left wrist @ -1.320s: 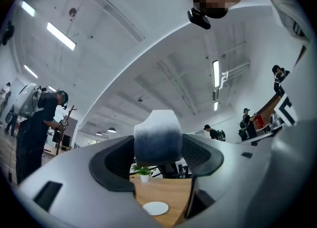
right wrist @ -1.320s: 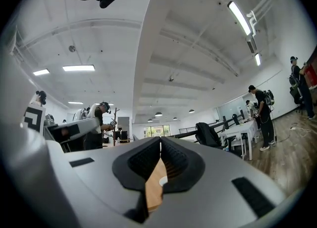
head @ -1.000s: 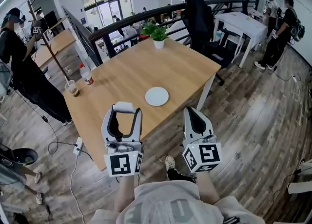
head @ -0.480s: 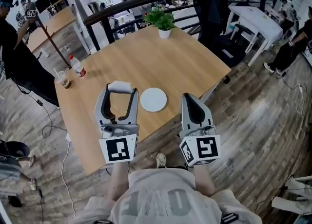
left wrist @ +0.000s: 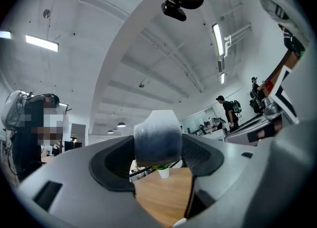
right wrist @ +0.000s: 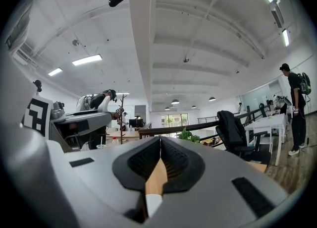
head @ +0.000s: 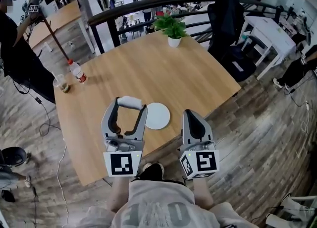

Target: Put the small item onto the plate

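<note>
Pinching the small item (left wrist: 157,138) in the tips of the wide-spread jaws on the left gripper (head: 131,107), above the counter (head: 148,68), just beside the plate (head: 157,115) and not over it. Holding nothing in the right gripper (head: 191,117), jaws pressed together. Might slip from such a small hold, or miss the plate if let go too soon.

My left tool (head: 131,105) covers the left rim of the plate (head: 159,116); the small item (left wrist: 157,138) it grips is too blurred to name, the bottle (head: 77,71) label too tiny.
</note>
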Motion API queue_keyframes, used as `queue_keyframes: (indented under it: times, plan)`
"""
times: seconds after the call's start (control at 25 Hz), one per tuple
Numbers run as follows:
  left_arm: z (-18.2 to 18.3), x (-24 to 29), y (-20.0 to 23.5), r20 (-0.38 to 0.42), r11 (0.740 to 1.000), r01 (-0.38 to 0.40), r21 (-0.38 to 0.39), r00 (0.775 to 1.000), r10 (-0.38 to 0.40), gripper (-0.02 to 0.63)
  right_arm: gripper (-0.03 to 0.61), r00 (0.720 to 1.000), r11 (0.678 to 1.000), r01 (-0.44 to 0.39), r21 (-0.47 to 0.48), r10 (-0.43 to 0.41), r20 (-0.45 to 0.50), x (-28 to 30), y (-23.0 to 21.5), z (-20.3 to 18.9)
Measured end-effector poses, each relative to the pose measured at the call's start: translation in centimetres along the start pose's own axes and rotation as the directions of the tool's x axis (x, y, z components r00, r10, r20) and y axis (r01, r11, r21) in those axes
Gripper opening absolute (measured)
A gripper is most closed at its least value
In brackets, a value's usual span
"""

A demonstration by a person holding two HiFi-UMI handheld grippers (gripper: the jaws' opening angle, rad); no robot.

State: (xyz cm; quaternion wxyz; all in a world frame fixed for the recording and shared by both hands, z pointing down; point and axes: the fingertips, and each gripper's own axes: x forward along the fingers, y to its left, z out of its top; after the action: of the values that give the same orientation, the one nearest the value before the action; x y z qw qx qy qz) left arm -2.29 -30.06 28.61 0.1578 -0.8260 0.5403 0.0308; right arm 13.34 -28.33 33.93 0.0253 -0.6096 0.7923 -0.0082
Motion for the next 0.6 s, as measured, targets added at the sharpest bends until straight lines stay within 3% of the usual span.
queue_keyframes:
  times: [0.6]
  plan:
    - [1.0, 4.9, 1.1, 0.072, 0.997, 0.054, -0.063, 0.996, -0.049, 0.302, 0.018, 0.999, 0.999, -0.003, -0.04, 0.004, 0.038, 2.5, 0.5, 2.4]
